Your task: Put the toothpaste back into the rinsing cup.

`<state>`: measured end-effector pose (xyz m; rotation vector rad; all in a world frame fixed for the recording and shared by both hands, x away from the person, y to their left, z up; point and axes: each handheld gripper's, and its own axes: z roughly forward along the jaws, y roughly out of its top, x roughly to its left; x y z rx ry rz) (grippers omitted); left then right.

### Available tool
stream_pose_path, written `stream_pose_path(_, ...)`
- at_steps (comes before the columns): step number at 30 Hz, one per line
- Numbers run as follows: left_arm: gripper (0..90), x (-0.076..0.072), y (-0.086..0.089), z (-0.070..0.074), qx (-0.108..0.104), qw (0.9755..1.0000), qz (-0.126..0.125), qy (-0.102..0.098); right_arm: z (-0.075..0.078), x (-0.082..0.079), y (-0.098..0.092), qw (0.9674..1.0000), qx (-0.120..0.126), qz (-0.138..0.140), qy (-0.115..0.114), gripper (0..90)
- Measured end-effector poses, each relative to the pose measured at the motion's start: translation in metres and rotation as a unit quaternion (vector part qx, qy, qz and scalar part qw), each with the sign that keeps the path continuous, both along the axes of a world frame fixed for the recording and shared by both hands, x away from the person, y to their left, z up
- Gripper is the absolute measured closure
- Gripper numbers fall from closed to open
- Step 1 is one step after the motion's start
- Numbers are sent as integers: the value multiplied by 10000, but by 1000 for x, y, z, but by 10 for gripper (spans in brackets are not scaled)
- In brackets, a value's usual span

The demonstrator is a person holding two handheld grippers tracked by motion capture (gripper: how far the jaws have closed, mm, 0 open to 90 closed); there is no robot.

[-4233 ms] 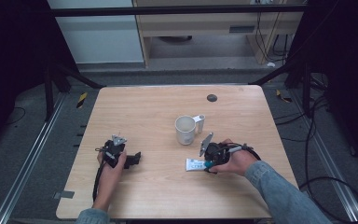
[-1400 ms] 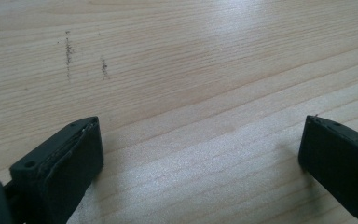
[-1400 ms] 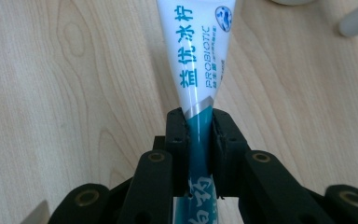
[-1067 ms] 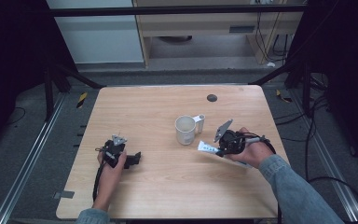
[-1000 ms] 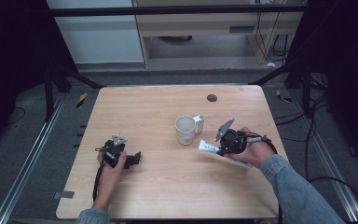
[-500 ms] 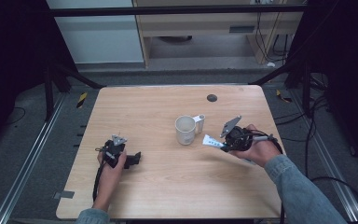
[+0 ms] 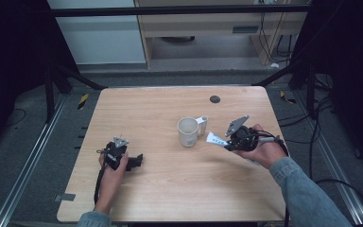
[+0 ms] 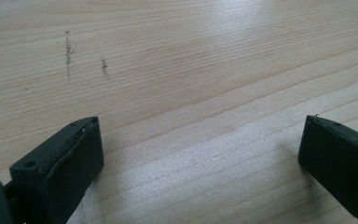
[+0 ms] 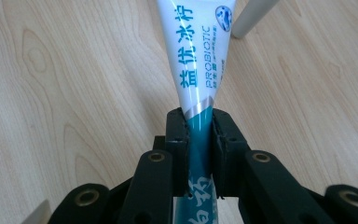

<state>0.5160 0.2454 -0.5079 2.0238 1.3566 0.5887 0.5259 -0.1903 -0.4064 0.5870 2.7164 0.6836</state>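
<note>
A white and teal toothpaste tube (image 7: 216,139) is clamped by its flat tail end in my right gripper (image 7: 228,142), just right of a white mug (image 7: 187,131). In the right gripper view the jaws press the tube (image 9: 205,46) at my right gripper (image 9: 199,121), and the tube points away over the wood. A white handle-like part (image 9: 254,16) of the mug shows beyond it. My left gripper (image 7: 137,162) rests at the table's front left, jaws wide apart. In the left gripper view nothing but bare wood lies between the fingers of my left gripper (image 8: 200,140).
The wooden table (image 7: 170,198) carries a small black round spot (image 7: 214,99) near its far edge. Dark floor, metal rails and cables surround the table. A yellow-and-black marker (image 7: 82,100) lies off the left side.
The right gripper has lifted the tube from the table in front of the mug and carried it rightward and farther back. The left gripper has stayed where it was.
</note>
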Motion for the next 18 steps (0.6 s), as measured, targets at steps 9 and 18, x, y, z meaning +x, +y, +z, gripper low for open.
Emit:
stream_pose_path(9,0,0,0,0,-1,10000,0,0,4,0,3,9996,222,-92,-112,786)
stream_pose_path(18,0,0,0,0,-2,10000,2,-1,8,-3,14,9985,470,-203,-181,786)
